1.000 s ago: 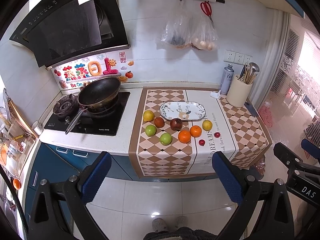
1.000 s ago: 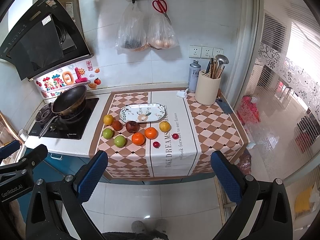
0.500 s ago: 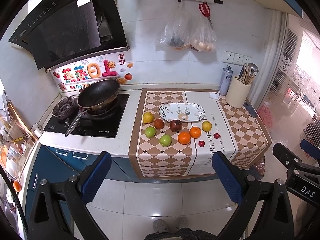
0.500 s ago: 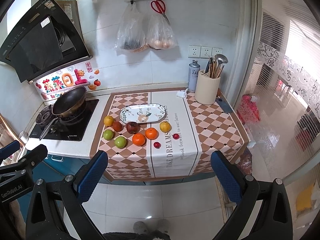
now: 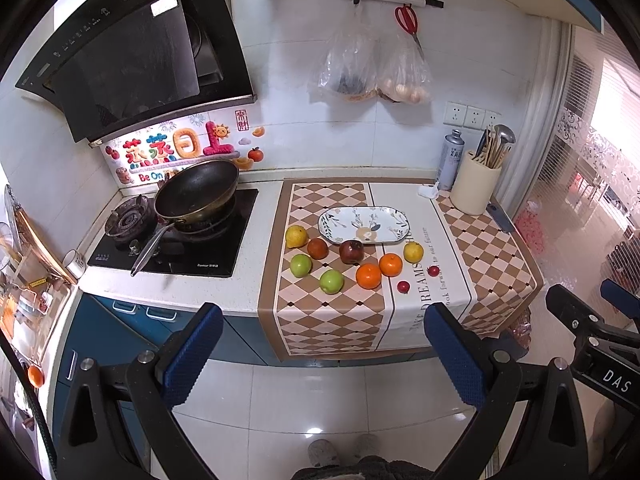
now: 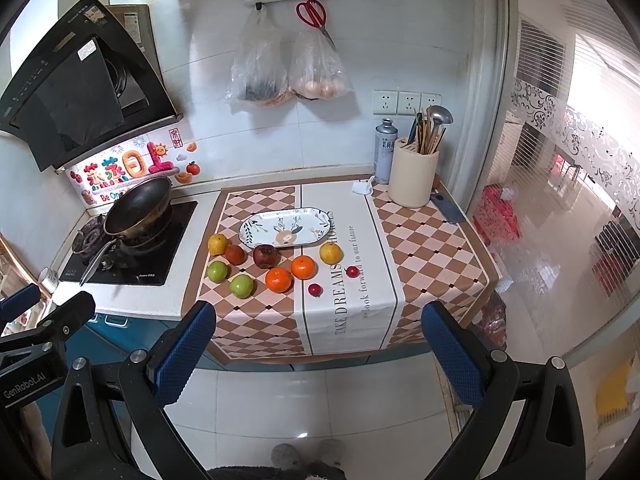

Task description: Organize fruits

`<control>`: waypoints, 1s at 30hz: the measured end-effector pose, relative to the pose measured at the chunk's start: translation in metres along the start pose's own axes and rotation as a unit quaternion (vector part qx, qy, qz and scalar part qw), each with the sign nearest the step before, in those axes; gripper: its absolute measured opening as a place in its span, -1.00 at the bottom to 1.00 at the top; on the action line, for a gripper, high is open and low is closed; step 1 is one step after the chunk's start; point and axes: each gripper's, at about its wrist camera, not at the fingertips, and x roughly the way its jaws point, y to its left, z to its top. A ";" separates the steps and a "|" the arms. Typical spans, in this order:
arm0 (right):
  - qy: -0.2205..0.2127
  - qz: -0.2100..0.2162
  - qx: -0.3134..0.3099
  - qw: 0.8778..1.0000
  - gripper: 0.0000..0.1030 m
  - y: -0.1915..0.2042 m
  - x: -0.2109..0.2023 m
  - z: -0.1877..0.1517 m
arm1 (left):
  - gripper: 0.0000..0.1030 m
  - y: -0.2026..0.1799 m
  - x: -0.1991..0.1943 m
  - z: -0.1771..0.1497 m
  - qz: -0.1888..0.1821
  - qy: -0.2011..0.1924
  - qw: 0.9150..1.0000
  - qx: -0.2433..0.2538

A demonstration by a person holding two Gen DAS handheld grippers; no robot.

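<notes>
Several fruits lie on a checked cloth (image 5: 332, 320) on the counter, in front of an oval patterned plate (image 5: 364, 225) (image 6: 285, 227) that holds nothing. Among them are two green apples (image 5: 331, 281) (image 6: 241, 286), two oranges (image 5: 368, 276) (image 6: 278, 280), a dark red apple (image 5: 351, 251) (image 6: 265, 256), two yellow fruits (image 5: 296, 236) (image 6: 330, 253) and two small red ones (image 5: 403, 287) (image 6: 315, 289). My left gripper (image 5: 322, 348) and my right gripper (image 6: 318, 344) are both open, held well back from the counter over the floor, nothing between their fingers.
A black pan (image 5: 196, 194) sits on the stove (image 5: 176, 240) to the left. A utensil holder (image 6: 414, 178), a spray can (image 6: 385, 151) and a dark flat object (image 6: 447, 208) stand at the back right. Bags (image 6: 288, 68) and scissors hang on the wall. A person's feet (image 5: 340, 452) show below.
Both grippers have drifted slightly; the counter view shifts a little. No fruit has moved.
</notes>
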 end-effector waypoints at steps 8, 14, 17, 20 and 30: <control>-0.020 0.019 0.020 0.999 1.00 0.008 0.037 -0.006 | 1.00 0.030 0.027 0.008 0.027 -0.061 0.997 -0.026; 0.017 0.035 0.054 0.998 1.00 0.015 0.107 -0.005 | 1.00 0.056 0.082 0.010 0.039 -0.053 0.997 -0.031; 0.050 0.045 0.073 0.995 1.00 0.012 0.152 -0.004 | 1.00 0.063 0.125 0.017 0.062 -0.024 0.997 -0.030; 0.082 0.055 0.086 0.991 1.00 0.004 0.203 -0.002 | 1.00 0.068 0.165 0.021 0.079 0.007 0.996 -0.031; 0.185 0.094 0.108 0.972 0.97 -0.027 0.405 0.014 | 1.00 0.079 0.327 0.030 0.130 0.150 0.979 -0.053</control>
